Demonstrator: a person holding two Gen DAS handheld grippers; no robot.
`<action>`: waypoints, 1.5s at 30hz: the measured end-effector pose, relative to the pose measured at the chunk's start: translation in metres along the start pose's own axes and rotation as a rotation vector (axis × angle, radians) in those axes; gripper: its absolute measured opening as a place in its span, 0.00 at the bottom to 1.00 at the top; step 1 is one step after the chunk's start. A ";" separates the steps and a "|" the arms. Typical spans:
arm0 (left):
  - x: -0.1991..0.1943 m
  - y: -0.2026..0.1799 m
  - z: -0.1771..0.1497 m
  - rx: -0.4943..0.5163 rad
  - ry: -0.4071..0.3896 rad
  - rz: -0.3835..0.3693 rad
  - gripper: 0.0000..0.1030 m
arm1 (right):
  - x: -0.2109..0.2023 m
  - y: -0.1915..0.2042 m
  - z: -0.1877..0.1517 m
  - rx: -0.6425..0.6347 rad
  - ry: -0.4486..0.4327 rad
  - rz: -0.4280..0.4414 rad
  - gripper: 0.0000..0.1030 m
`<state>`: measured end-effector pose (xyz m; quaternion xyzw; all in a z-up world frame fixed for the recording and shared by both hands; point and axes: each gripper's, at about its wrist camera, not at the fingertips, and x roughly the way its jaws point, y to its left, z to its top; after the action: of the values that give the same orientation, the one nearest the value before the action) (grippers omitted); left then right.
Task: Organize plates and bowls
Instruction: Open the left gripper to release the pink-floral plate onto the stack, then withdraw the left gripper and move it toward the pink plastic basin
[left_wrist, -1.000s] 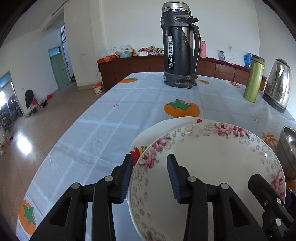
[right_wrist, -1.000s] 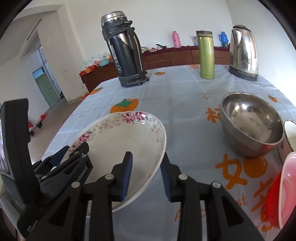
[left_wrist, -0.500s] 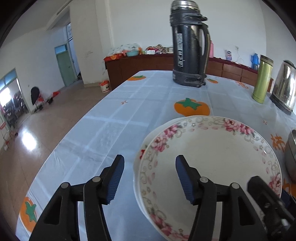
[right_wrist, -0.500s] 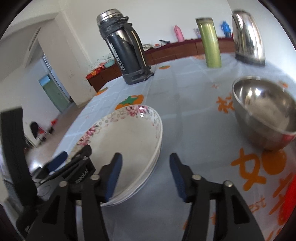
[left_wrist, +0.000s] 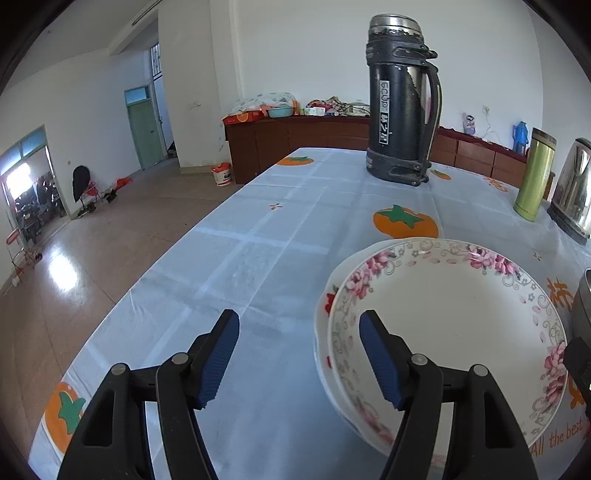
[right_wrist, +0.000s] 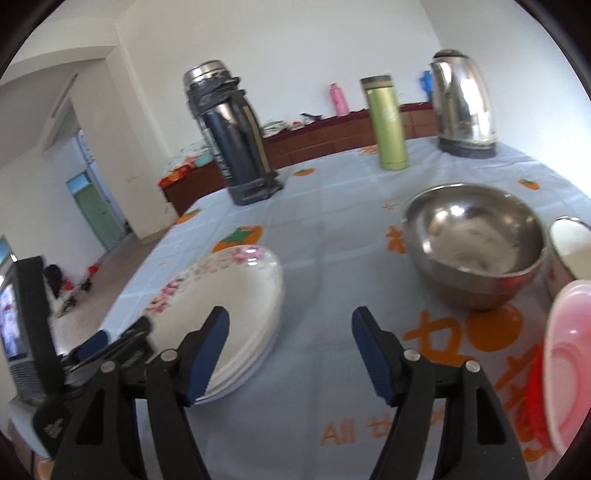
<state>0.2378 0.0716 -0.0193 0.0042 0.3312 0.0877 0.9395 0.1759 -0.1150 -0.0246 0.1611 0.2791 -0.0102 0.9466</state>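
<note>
The floral plate sat stacked on another plate at the table's near edge; both grippers, left and right, had just been opening, wide and empty, evidently releasing it.

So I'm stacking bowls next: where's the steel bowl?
In the right wrist view the steel bowl sits right of the plate stack, in front of the kettle, beside a pink bowl.

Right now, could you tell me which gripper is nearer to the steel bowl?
Right. The right gripper sits just left of the steel bowl; the left gripper is beyond the plates.
</note>
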 end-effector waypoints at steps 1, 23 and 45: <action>0.000 0.000 0.000 -0.002 -0.002 0.002 0.68 | 0.001 -0.002 0.000 0.003 0.006 -0.005 0.69; -0.018 -0.001 -0.007 0.005 -0.071 -0.010 0.68 | 0.001 0.011 -0.004 -0.080 -0.005 -0.012 0.74; -0.058 -0.011 -0.030 0.022 -0.133 -0.134 0.68 | -0.055 0.007 -0.018 -0.110 -0.197 -0.087 0.77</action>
<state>0.1764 0.0497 -0.0073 -0.0019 0.2684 0.0205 0.9631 0.1204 -0.1067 -0.0074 0.0950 0.1917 -0.0517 0.9755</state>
